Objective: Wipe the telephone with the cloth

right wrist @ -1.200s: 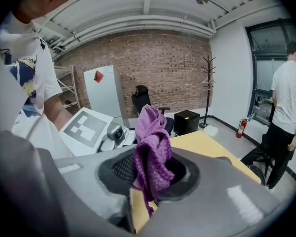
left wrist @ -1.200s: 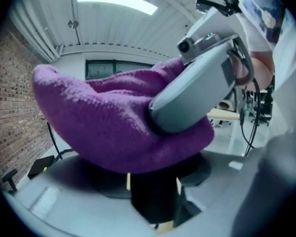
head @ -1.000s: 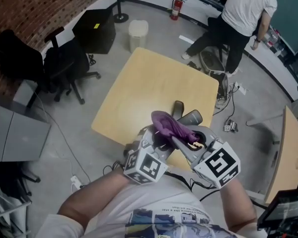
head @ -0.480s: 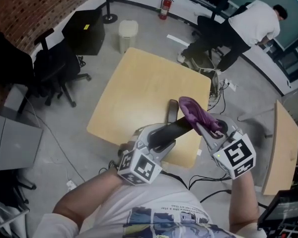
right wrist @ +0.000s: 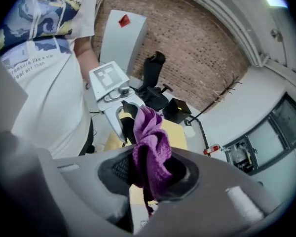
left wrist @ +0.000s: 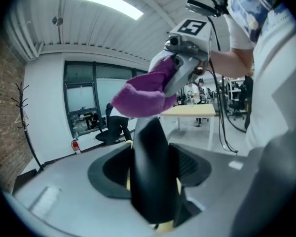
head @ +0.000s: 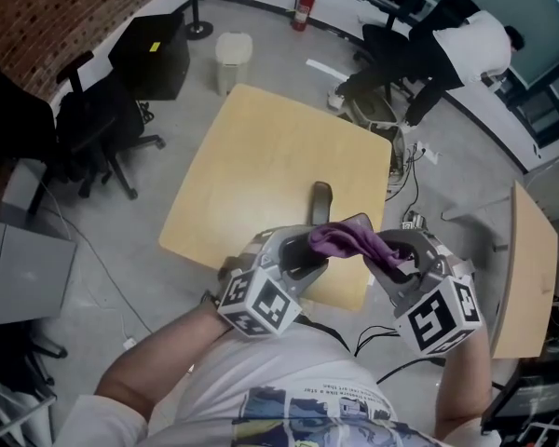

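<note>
The left gripper point(head: 298, 257) is clenched on the black phone point(left wrist: 150, 177). The phone sits between its jaws and pokes out past them. The right gripper point(head: 384, 255) is clenched on the purple cloth point(head: 340, 240), which bunches up out of its jaws.

Both grippers are up in the air over the near edge of the table point(head: 261, 147). The left one is on the left and the right one is on the right, with their tips close together. The cloth lies against the far end of the phone.

A small dark thing point(head: 321, 201) lies on the table just past the grippers. A person point(head: 466, 40) bends over far off on the right.
</note>
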`<act>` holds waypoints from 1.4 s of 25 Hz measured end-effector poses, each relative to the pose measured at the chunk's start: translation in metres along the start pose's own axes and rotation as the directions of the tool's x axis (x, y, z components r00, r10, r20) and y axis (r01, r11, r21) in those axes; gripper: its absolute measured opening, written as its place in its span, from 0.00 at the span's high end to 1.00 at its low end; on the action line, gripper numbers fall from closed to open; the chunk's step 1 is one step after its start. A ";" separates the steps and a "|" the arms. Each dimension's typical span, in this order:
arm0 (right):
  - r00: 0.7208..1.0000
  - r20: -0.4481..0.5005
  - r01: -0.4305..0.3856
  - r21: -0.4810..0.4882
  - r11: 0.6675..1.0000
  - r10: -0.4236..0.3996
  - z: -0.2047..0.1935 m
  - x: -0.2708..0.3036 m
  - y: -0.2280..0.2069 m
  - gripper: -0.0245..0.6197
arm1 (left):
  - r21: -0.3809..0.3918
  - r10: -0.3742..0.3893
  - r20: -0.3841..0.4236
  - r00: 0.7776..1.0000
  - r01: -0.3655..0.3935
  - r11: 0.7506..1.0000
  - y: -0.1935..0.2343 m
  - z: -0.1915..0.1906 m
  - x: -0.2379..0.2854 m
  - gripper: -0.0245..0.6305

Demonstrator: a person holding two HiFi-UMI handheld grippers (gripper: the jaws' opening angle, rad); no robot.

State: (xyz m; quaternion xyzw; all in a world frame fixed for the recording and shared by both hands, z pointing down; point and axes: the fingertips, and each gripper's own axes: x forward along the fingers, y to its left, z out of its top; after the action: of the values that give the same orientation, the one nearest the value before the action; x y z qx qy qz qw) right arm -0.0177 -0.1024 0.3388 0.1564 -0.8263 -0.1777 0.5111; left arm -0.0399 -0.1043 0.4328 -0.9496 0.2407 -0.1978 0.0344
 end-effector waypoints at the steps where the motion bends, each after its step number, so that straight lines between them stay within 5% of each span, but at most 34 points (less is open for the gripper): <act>1: 1.000 -0.013 -0.027 -0.031 0.999 0.027 0.002 0.003 0.008 0.83 | 0.004 -0.007 -0.004 1.000 0.007 1.000 0.000 -0.001 0.001 0.58; 9: 0.977 -0.193 -0.152 -0.339 0.929 0.089 0.005 0.024 0.039 0.83 | 0.089 -0.079 -0.057 0.995 0.084 0.992 -0.022 0.007 0.016 0.58; 13: 0.967 -0.229 -0.200 -0.408 0.891 0.112 0.010 0.032 0.048 0.83 | 0.078 -0.083 -0.069 0.994 0.089 0.993 -0.025 0.006 0.025 0.58; 31: 0.968 -0.251 -0.071 -0.184 0.980 0.023 -0.080 0.023 -0.013 0.83 | 0.021 -0.062 -0.101 0.993 0.064 0.998 -0.014 -0.009 0.022 0.58; 35: 0.962 -0.272 -0.011 -0.106 0.994 -0.019 -0.114 0.018 -0.030 0.83 | -0.060 -0.079 -0.087 0.993 0.074 0.995 -0.012 -0.008 0.024 0.58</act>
State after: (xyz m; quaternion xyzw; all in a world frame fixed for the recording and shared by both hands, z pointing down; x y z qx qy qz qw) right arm 0.0799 -0.1528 0.3866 0.1535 -0.7373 -0.1993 0.6270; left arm -0.0180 -0.1044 0.4505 -0.9489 0.2112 -0.2342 -0.0111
